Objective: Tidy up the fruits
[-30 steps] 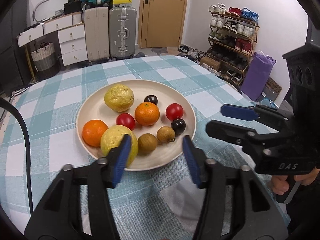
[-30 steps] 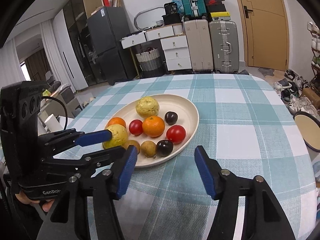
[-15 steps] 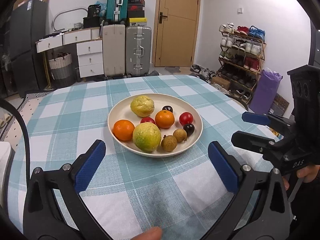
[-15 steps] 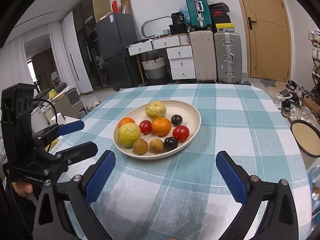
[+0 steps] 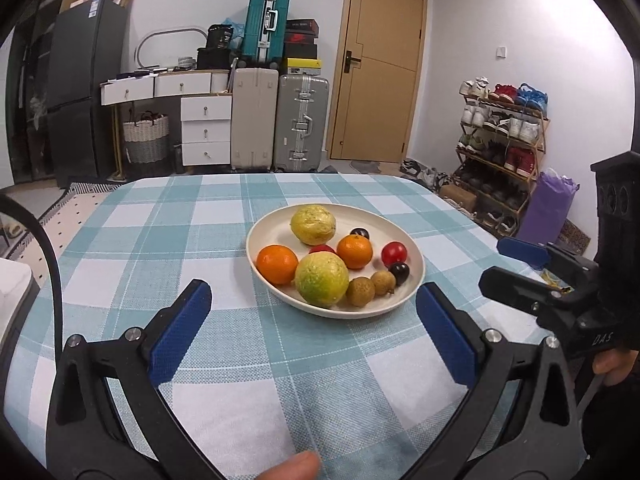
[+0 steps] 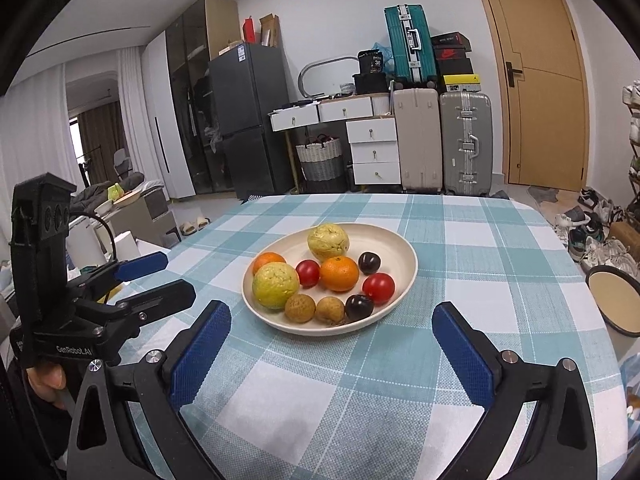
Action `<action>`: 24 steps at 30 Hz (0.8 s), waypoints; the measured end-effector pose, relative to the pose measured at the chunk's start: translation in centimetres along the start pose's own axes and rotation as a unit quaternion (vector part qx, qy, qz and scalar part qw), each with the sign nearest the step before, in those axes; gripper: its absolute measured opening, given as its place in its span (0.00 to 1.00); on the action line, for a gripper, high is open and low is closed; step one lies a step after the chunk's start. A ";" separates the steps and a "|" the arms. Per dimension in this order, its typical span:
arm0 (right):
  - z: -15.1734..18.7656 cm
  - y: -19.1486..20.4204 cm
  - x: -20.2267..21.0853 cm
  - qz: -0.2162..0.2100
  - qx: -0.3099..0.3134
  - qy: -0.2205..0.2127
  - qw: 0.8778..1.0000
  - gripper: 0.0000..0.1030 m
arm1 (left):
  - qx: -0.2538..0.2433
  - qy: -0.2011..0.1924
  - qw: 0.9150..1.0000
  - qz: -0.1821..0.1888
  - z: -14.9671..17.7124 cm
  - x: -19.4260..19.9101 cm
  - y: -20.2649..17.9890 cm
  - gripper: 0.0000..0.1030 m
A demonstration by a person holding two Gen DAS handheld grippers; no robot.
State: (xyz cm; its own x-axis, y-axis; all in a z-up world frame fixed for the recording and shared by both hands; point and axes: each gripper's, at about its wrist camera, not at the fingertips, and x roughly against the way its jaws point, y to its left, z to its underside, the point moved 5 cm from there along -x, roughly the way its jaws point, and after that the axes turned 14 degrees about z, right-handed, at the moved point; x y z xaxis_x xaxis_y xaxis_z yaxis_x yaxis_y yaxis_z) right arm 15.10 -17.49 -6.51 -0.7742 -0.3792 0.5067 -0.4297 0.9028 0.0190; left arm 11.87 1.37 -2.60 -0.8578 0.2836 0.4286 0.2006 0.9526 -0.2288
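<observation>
A cream plate [image 5: 414, 280] [image 6: 408, 272] on the checked tablecloth holds two yellow-green fruits [image 5: 321, 279] [image 6: 328, 241], two oranges [image 5: 277, 263] [image 6: 339, 273], red tomatoes [image 5: 394, 253] [image 6: 378, 287], dark plums [image 5: 399, 272] [image 6: 359, 306] and two brown longans [image 5: 360, 291] [image 6: 300, 308]. My left gripper [image 5: 314, 336] is open and empty, held back from the plate's near edge. My right gripper [image 6: 330, 354] is open and empty, also short of the plate. Each gripper shows at the side of the other's view, the right one [image 5: 516, 264] and the left one [image 6: 156, 276].
The round table [image 5: 168, 240] carries only the plate. A round tray [image 6: 616, 300] lies on the floor at the right. Suitcases [image 5: 302, 122], white drawers [image 5: 206, 130], a fridge [image 6: 248, 120] and a shoe rack [image 5: 500, 136] stand beyond the table.
Both grippers have opened wide and drawn back and up from the plate. The fruits have not moved.
</observation>
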 end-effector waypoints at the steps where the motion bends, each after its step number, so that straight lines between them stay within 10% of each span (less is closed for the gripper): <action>1: 0.0 0.0 -0.1 0.000 0.001 -0.001 1.000 1.00 | -0.001 -0.001 1.000 -0.002 0.1 0.0 0.0 0.99; 24: -0.2 0.0 0.5 -0.001 -0.001 -0.026 1.000 1.00 | -0.002 -0.021 1.000 0.007 -0.2 0.3 0.2 0.99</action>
State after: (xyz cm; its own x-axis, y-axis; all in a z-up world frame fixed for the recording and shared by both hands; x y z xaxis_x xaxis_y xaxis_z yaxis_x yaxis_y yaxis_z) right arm 14.85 -17.66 -6.11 -0.7964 -0.3919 0.4606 -0.4306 0.9022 0.0230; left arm 11.73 1.63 -2.32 -0.8737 0.2917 0.3893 0.2139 0.9491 -0.2311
